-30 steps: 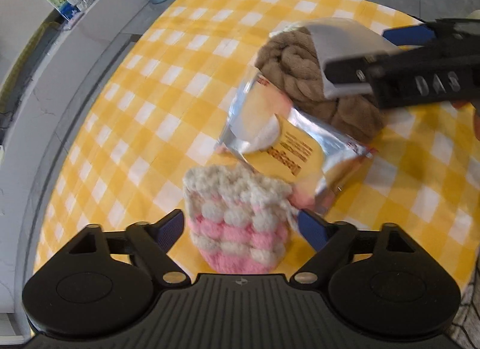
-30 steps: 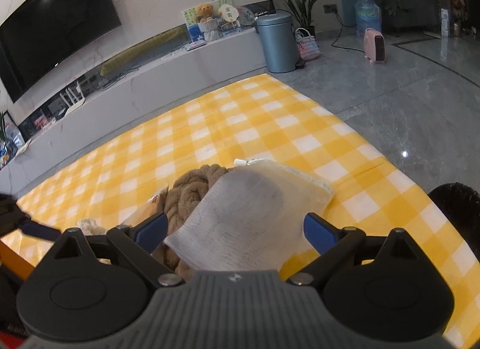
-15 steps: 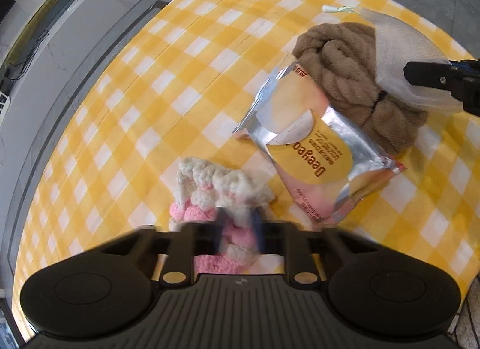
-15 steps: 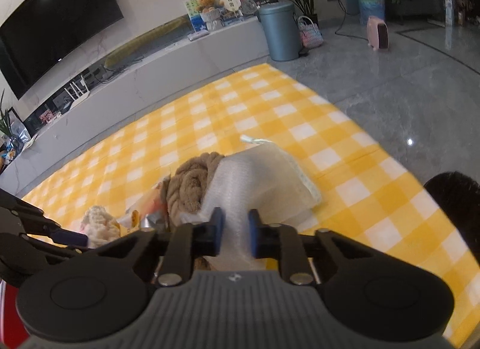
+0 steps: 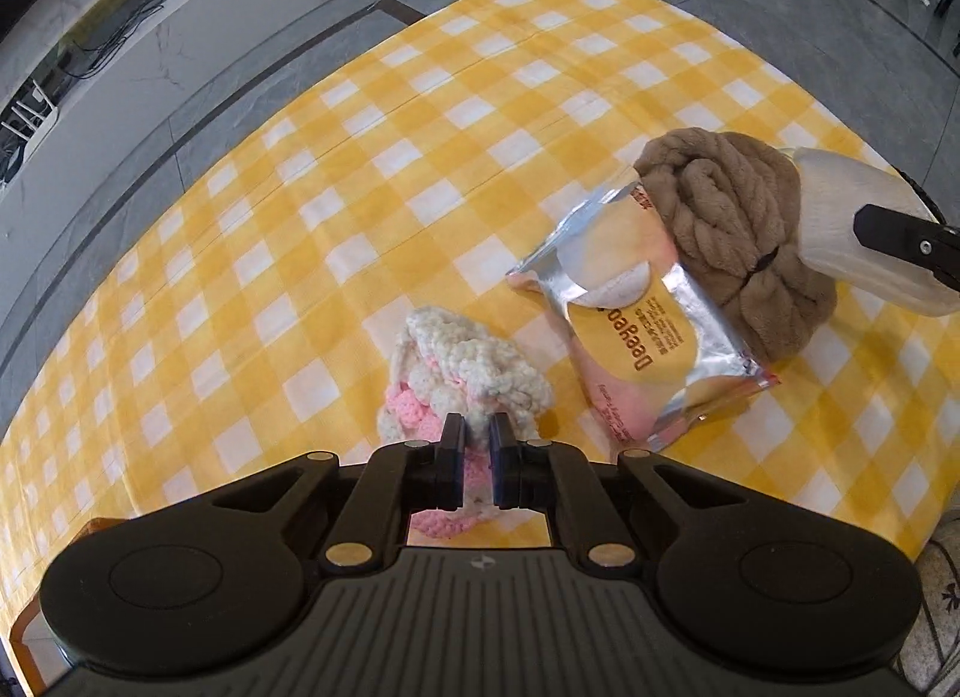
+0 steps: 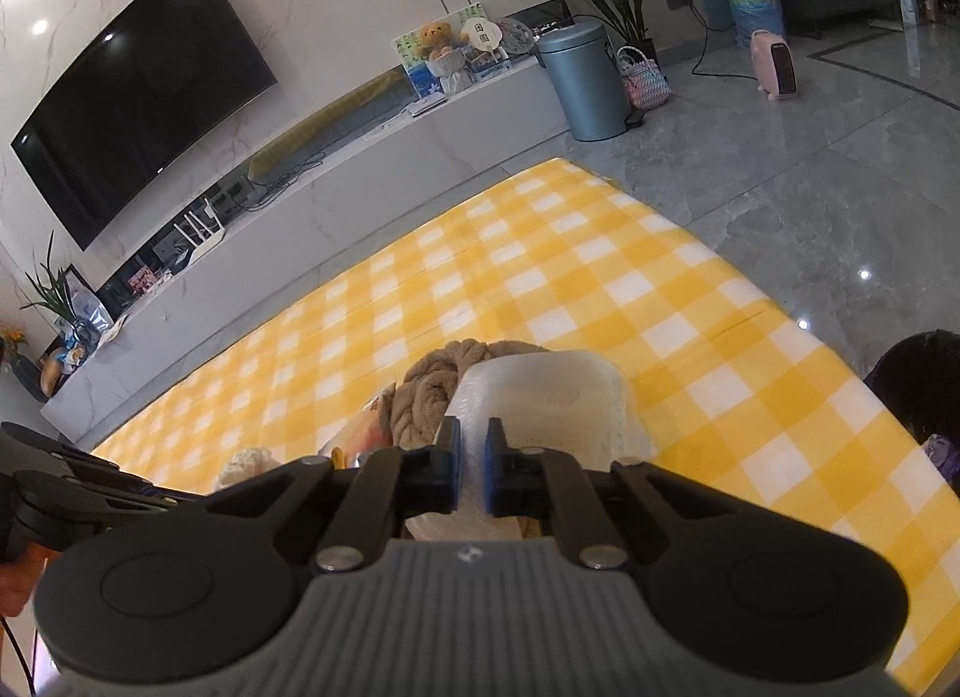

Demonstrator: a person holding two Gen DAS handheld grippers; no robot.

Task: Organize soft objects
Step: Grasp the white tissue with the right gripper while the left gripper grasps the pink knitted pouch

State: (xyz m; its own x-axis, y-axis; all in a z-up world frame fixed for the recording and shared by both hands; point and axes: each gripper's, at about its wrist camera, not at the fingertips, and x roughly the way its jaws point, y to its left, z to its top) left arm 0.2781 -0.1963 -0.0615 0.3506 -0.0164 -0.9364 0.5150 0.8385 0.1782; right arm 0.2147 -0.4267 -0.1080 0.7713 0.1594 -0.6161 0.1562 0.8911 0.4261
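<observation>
Both tools spread 1 second ago, now closed. Left tool [image 5: 477,445] pinching pink-and-cream crochet pouch [image 5: 462,379], bunched on checked tabletop [image 5: 300,205]. Right tool [image 6: 474,457] pinching white mesh bag [image 6: 540,391], draped over brown yarn bundle [image 5: 732,223]. Foil snack packet [image 5: 636,319] between pouch and yarn.
</observation>
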